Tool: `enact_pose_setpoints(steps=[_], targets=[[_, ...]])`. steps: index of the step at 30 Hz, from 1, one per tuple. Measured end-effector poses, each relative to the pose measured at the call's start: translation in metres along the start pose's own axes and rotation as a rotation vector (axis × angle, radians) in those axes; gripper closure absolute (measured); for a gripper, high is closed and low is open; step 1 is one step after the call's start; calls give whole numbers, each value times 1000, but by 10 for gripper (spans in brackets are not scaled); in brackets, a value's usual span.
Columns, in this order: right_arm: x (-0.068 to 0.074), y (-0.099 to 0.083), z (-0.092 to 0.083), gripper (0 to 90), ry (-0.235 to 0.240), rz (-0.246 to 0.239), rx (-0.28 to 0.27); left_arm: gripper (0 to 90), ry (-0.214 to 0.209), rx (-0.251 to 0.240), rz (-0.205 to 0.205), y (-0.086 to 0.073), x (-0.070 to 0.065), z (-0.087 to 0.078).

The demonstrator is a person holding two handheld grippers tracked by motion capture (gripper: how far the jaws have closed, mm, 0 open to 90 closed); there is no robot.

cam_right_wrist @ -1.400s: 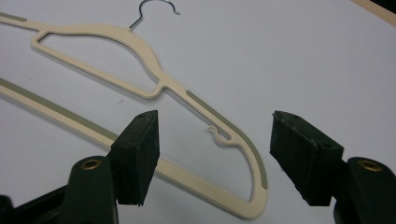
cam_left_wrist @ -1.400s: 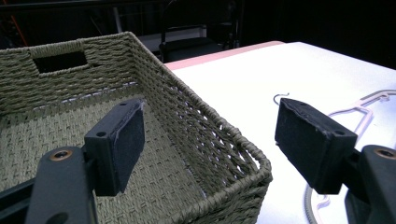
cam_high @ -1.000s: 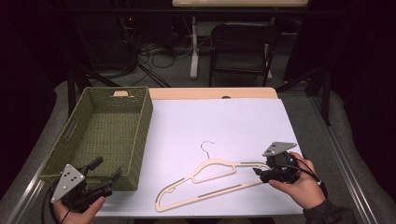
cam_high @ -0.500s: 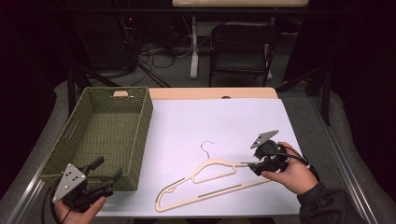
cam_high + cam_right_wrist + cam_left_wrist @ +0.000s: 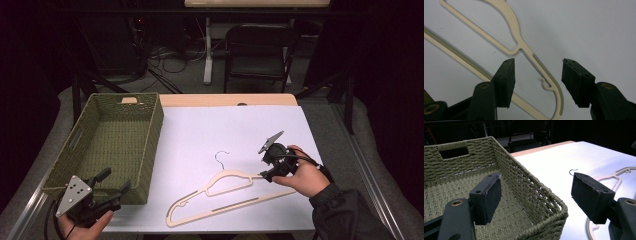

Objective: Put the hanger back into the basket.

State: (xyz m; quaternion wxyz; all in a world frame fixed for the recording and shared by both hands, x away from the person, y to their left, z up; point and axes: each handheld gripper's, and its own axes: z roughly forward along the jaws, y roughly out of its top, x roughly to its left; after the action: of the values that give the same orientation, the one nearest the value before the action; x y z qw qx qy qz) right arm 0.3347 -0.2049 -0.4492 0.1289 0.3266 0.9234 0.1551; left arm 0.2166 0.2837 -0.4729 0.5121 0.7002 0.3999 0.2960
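Right tongs (image 5: 266,176) over the hanger's (image 5: 226,196) end

Jaws apart, just been closing, hanger arm between them, pads not pressing; left tongs (image 5: 114,183) apart at the basket's (image 5: 150,150) near corner

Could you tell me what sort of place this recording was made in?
Probably a lab or studio workbench: a white-covered table with a basket and hanger, floor cables and a folding chair behind, dark surroundings.
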Motion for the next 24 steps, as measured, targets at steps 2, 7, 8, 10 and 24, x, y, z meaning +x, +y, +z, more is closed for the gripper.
enact_pose_setpoints(steps=[2, 7, 8, 10, 24], targets=[[0, 3, 1, 450, -2, -3, 15, 245, 0, -1, -2, 0, 0, 0], [-2, 9, 7, 452, 15, -14, 23, 245, 0, -1, 0, 0, 0, 0], [-2, 11, 8, 452, 12, -22, 37, 245, 0, -1, 0, 1, 0, 0], [-2, 15, 9, 453, 15, -28, 56, 245, 0, 0, 1, 1, 0, 0], [5, 36, 30, 475, 44, -102, 112, 245, 0, -4, -2, 1, 0, -1]])
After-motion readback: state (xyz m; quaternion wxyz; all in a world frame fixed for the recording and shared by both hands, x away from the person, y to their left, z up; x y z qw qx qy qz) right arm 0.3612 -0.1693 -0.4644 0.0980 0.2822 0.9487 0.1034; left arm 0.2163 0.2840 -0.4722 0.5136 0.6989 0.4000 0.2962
